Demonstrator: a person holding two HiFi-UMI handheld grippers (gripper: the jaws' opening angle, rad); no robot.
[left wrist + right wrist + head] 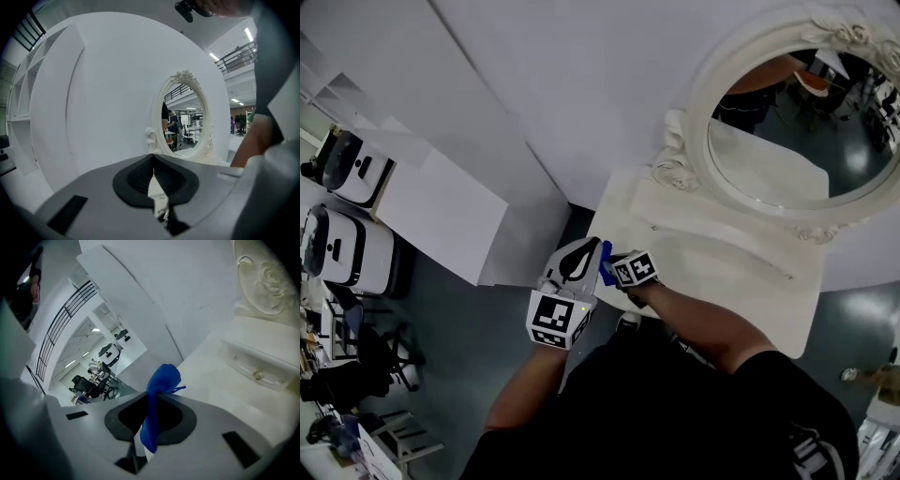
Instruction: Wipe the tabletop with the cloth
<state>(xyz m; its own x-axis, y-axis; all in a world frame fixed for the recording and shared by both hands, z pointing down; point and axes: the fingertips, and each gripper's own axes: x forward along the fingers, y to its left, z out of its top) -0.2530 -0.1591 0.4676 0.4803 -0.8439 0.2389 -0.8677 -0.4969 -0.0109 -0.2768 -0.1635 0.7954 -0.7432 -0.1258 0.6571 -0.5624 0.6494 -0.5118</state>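
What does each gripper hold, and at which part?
The right gripper pinches the blue cloth at a bunched fold, a wad sticking out beyond the jaws. The left gripper is shut on nothing.

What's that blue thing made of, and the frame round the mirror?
The blue cloth looks like soft matte fabric: it bunches and shows a loose thread. The mirror frame looks like cream-painted carved wood or moulded resin, with scrolls; I can't tell which.

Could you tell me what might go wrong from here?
The blue cloth is pinched as a narrow bunch in the right gripper, so it may slip free or wipe only a thin strip. The ornate mirror stands at the back of the tabletop; a wide sweep might knock it.
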